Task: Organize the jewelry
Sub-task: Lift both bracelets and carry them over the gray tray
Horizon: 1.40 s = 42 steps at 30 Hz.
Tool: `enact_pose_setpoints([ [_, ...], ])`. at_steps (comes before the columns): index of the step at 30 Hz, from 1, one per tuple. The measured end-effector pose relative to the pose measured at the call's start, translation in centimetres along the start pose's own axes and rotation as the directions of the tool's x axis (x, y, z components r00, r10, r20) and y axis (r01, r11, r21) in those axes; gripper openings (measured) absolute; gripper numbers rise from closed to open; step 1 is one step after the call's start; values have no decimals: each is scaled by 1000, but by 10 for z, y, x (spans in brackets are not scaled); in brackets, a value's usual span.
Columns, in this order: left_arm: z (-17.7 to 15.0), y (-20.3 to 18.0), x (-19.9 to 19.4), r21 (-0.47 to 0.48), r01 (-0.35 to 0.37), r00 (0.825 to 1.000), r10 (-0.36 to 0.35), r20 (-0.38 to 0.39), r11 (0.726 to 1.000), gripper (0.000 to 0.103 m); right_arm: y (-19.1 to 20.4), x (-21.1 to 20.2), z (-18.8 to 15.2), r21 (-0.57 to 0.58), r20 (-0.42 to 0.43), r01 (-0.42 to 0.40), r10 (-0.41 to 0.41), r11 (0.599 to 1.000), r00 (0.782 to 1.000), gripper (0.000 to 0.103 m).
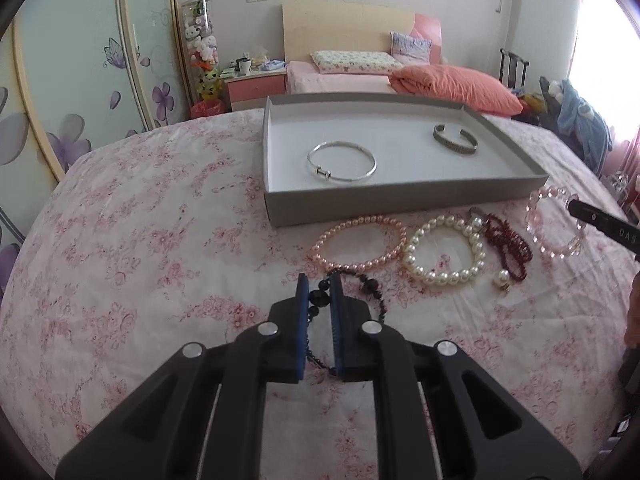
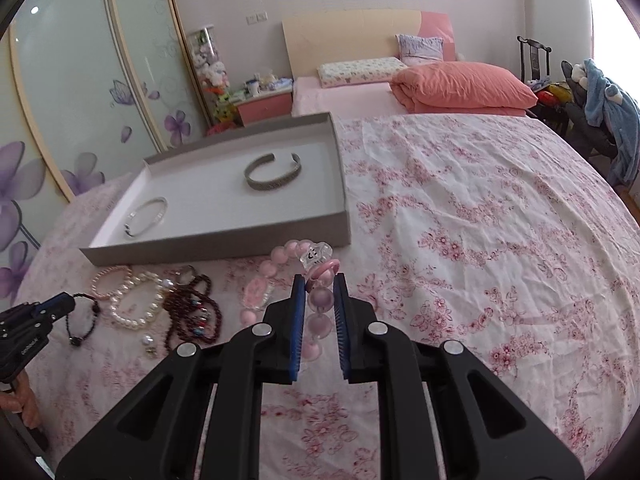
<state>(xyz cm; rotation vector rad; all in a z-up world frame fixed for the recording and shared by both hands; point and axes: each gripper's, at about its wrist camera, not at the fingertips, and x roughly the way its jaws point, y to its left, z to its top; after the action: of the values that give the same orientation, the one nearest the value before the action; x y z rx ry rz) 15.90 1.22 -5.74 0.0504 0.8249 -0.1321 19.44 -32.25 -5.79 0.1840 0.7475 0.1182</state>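
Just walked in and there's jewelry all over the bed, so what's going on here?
A person is sorting jewelry into a grey tray with a gripper in each hand. The left gripper is shut on a black beaded bracelet, the right gripper on a pink bead bracelet. A thin silver bangle and a silver cuff already lie in the tray. Pearl bracelets and dark red beads wait on the bedspread.

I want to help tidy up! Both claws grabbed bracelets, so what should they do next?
Probably carry them over the shallow grey cardboard tray: the left claw pinches the black beaded bracelet, the right claw the pink glassy bead bracelet, and two metal bangles already lie inside.
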Motion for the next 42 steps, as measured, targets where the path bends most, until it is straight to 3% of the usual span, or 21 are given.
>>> enact_pose_setpoints([
  [11,8,1,-20,-80,53,997,-48,66,995,11,22,-20,-2,-7,63,-104,105,995,993,15],
  [19,10,-8,-32,-93,11,992,1,128,996,11,39,-30,-8,-14,95,-145,145,989,985,15],
  [32,16,-17,-42,-80,-49,984,62,170,996,11,53,-43,-9,-66,163,-114,123,991,979,15],
  [42,27,-35,-51,-39,-74,969,81,235,997,11,64,-61,7,-117,271,-74,103,990,957,15],
])
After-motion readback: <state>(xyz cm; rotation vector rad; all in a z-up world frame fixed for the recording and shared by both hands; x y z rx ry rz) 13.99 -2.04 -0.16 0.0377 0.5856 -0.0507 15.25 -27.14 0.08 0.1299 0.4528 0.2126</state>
